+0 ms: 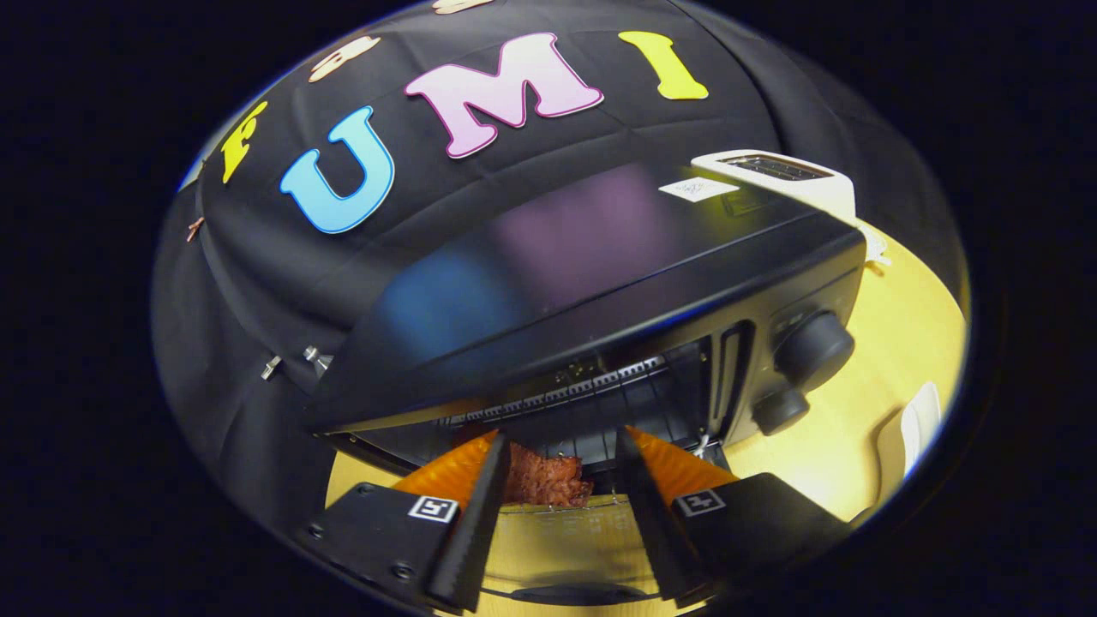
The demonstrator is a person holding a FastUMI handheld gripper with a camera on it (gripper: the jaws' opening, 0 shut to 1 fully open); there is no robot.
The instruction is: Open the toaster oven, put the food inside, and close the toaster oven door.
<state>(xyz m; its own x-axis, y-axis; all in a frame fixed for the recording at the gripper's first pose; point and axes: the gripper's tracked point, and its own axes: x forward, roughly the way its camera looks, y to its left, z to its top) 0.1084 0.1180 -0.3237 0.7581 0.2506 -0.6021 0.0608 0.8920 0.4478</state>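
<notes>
A: Toaster oven (600,283), black, biggest thing here, sitting tilted across the pale wooden worktop (891,360). Glossy top, with a small white sticker (698,188) near its far corner.

B: Door (557,548) swung fully down toward the fingers, glass lying flat, worktop showing through it. Handle (574,593) at the near edge, below the fingers.

A: Inside, wire rack (591,428) running across the cavity. Beside the opening, two round dark knobs, larger knob (814,350) above smaller knob (782,411).

B: Behind the oven's far corner, white slot toaster (784,176). Off past the knobs, something white (917,428) lying on the worktop; cannot tell what.

A: And the food?

B: Reddish, rough-textured piece of food (544,476), at the mouth of the oven, resting at the front of the rack, just above the door hinge.

A: Gripper (557,450)?

B: Fingers spread wide apart, tips reaching up to the oven's opening. Food lying between them, close against the one finger (480,506), well clear of the other. Not pinched by both; unclear whether touching the near one.
</notes>
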